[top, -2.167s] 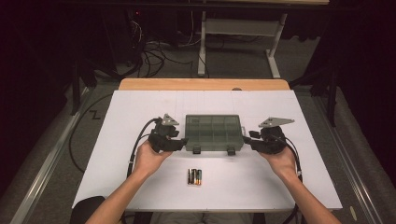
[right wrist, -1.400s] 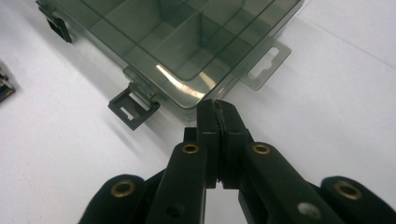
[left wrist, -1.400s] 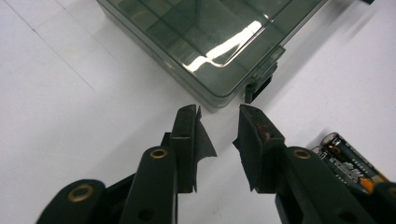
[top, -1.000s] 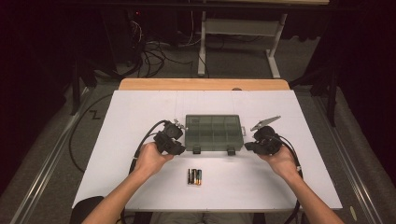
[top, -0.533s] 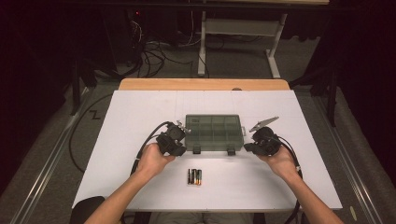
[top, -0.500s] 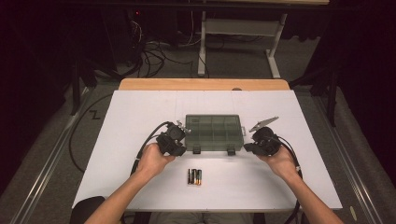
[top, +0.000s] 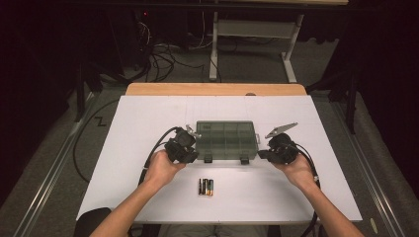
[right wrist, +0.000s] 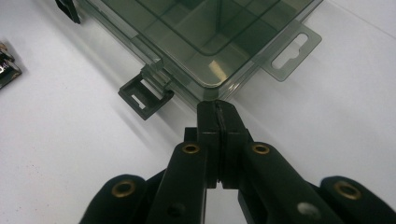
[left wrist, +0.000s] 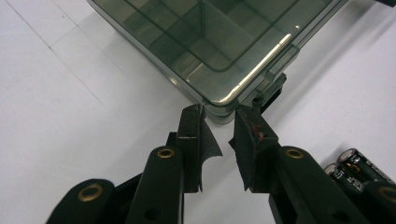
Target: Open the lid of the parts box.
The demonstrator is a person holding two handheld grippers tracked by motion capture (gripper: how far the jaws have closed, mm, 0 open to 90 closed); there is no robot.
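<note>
A smoky clear compartment box [top: 226, 139] lies lid down in the middle of the white table. My left gripper [top: 190, 148] is at its front left corner. In the left gripper view it [left wrist: 218, 122] is open by a narrow gap, with the box's corner [left wrist: 219, 100] right at its tips. My right gripper [top: 264, 152] is at the front right corner. Its jaws are shut with nothing between them, and the tip [right wrist: 218, 106] touches the box rim [right wrist: 205, 88]. A grey latch [right wrist: 144, 95] sticks out flat from the front edge.
Three batteries [top: 206, 186] lie side by side in front of the box, between my hands, and appear as batteries [left wrist: 355, 170] at the left gripper view's right edge. A hang tab [right wrist: 292, 49] juts from the box's right side. Cables trail from both grippers.
Both grippers have moved inward to the box's front corners and tilted down. The box and batteries have not moved.
</note>
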